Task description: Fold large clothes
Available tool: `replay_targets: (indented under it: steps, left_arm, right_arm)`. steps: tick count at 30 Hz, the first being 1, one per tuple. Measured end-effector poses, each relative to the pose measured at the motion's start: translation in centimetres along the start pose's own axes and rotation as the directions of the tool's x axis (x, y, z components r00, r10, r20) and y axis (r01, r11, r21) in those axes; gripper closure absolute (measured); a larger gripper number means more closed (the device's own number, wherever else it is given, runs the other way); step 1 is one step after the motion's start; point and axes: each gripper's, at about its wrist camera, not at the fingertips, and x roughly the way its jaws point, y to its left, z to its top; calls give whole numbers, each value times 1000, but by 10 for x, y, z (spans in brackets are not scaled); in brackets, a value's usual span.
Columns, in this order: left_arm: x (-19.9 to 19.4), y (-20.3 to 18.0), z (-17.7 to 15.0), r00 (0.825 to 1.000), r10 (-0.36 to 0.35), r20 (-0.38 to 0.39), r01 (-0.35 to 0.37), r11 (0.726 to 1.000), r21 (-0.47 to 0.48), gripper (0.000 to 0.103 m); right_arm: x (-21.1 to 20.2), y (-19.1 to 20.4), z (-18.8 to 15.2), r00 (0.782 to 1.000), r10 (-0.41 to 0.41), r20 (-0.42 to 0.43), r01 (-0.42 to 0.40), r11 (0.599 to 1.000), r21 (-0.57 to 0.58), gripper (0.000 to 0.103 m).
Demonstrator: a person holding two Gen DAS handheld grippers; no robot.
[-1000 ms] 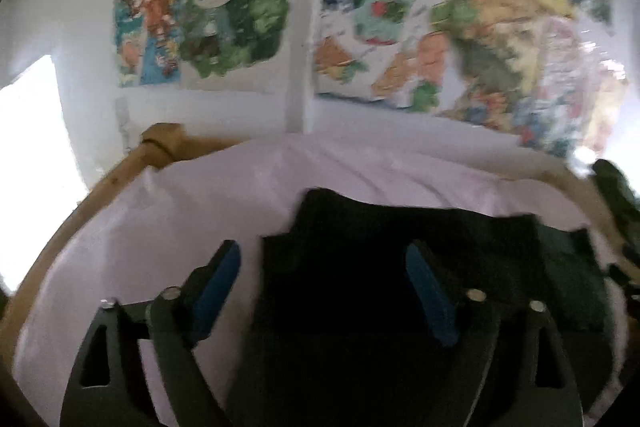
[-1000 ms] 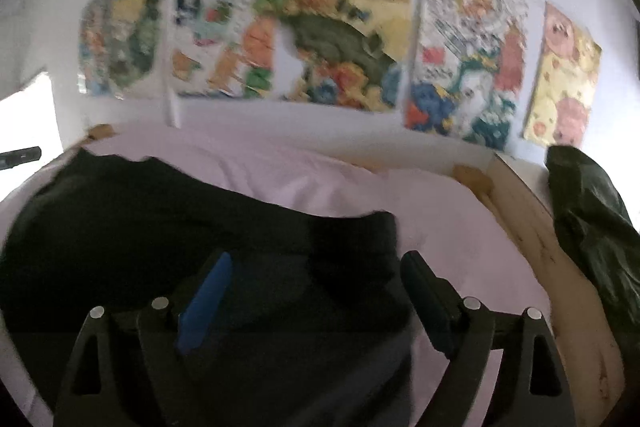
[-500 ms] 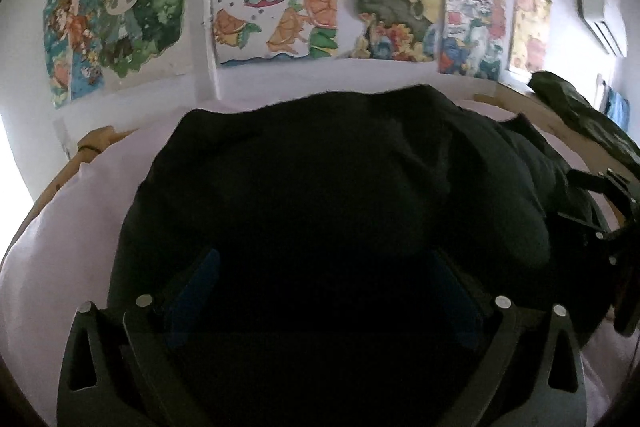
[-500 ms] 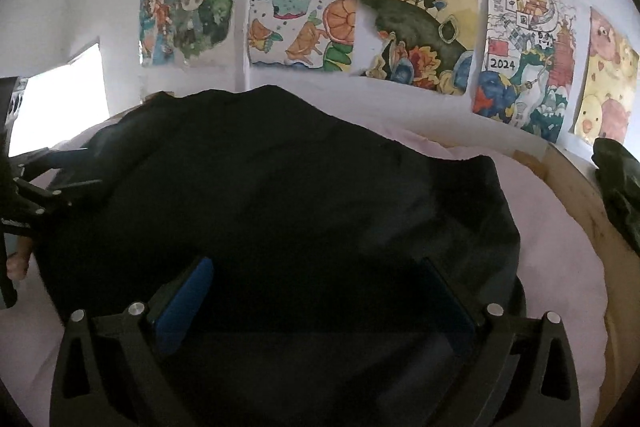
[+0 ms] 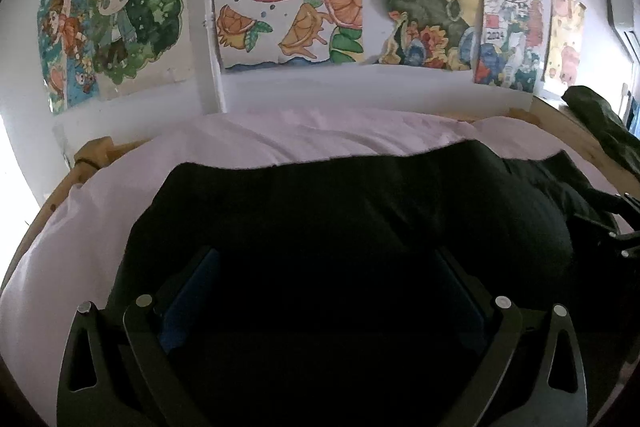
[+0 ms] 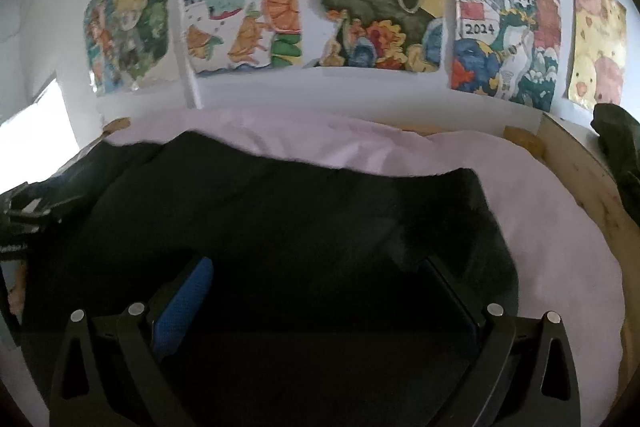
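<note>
Since 0.5 s ago the black garment [image 5: 340,227] has dropped: it had billowed up to cover most of the wall pictures' lower edge, and now it lies lower on the pink bedsheet [image 5: 280,135], with a clear strip of sheet showing between its far hem and the wall. 1 s ago it sat smaller and further from both cameras.

The garment looks soft, limp and fairly thick, a matt fabric that should drape and bunch rather than slide; it is probably light enough for 2 grippers but too wide for 1. The best holds look like the 2 far corners, one toward the wooden bed frame [image 6: 592,179] and the other at the opposite end of the hem.

The left gripper [image 5: 324,291] has its blue-padded fingers [image 5: 192,291] wide apart, dark cloth lying between and under them; whether the pads touch it I cannot tell. The right gripper [image 6: 316,291] is likewise spread wide over the garment [image 6: 280,211], with no cloth clamped. A second dark garment [image 6: 616,147] lies on the bed frame.
</note>
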Motion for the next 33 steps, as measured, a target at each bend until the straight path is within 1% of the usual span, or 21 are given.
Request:
replay_targets:
  steps: [2, 4, 6, 10, 14, 18, 20, 24, 26, 27, 31, 33]
  left_arm:
    - [9, 4, 1, 1000, 1, -19, -2, 1000, -24, 1]
    - [21, 10, -2, 998, -27, -54, 24, 999, -48, 1]
    - [31, 12, -7, 996, -37, -78, 32, 998, -54, 1]
    - [45, 12, -18, 995, -28, -93, 23, 998, -57, 1]
    - [56, 14, -17, 994, -43, -101, 35, 997, -76, 1]
    - [65, 13, -16, 993, -40, -115, 31, 996, -84, 1]
    - [62, 12, -15, 993, -39, -108, 31, 996, -79, 1]
    - [52, 14, -18, 995, -56, -78, 49, 995, -83, 1]
    - [47, 14, -19, 996, -55, -69, 50, 996, -81, 1]
    - [46, 14, -19, 996, -54, -69, 49, 996, -80, 1]
    - [43, 14, -17, 996, -52, -74, 46, 995, -89, 1]
    - [40, 15, -18, 996, -53, -70, 46, 995, -92, 1]
  right_arm:
    - [9, -10, 2, 1000, 5, -23, -5, 999, 32, 0]
    - [22, -20, -1, 998, 38, -58, -33, 996, 80, 0]
    - [32, -23, -7, 995, 56, -78, -49, 994, 94, 0]
    - [50, -28, -23, 992, 89, -94, -77, 989, 128, 0]
    - [67, -36, -31, 985, 125, -115, -105, 980, 167, 0]
    - [81, -37, -32, 982, 119, -147, -92, 980, 176, 0]
    - [80, -39, -32, 981, 127, -147, -99, 978, 185, 0]
    - [61, -43, -33, 982, 165, -89, -143, 966, 214, 0]
    - [53, -44, -30, 980, 182, -86, -158, 961, 227, 0]
    - [49, -45, -28, 981, 176, -86, -153, 961, 229, 0]
    - [24, -47, -20, 993, 91, -81, -72, 975, 210, 0]
    - [14, -54, -20, 995, 74, -72, -56, 975, 216, 0]
